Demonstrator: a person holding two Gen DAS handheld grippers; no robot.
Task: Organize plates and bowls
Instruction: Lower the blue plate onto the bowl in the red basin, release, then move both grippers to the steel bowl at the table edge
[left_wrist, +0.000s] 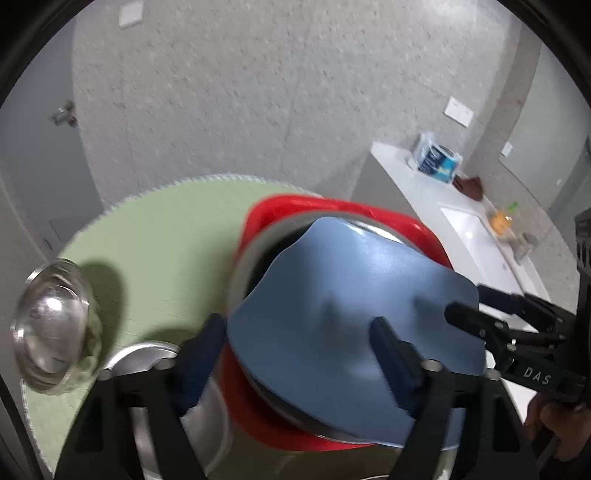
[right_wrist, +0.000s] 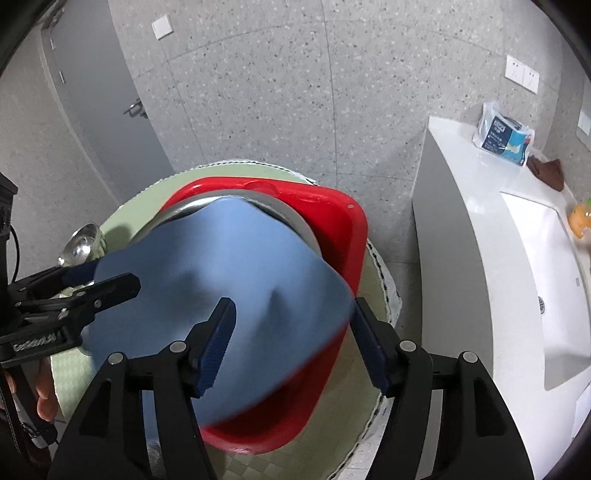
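Landmark: red square plastic basin (right_wrist: 343, 236), standing on the round pale-green mat (left_wrist: 147, 258) that covers the surface

- Flat blue plate with wavy edge (left_wrist: 351, 295) lies tilted across the basin, resting on the rim of a steel dish (left_wrist: 251, 251) nested inside the basin; near edge overhangs the basin's front corner
- Left tool (left_wrist: 299, 354): released, jaws standing wide either side of the plate's near-left edge, pads not pressing
- Right tool (right_wrist: 291, 343): released too, jaws apart across the plate's near-right edge, no grip
- Glass bowl (left_wrist: 51, 325) sits left of the basin on the mat; another steel bowl (left_wrist: 144, 354) just beside the basin's front-left

Judgement: plate appears set down but not seated flat. To finish well, draw both tools straight back along the plate's edge without snagging it, then check it doesn't slide off the dish rim. Glass bowl likely next; approach from above, grip the rim gently
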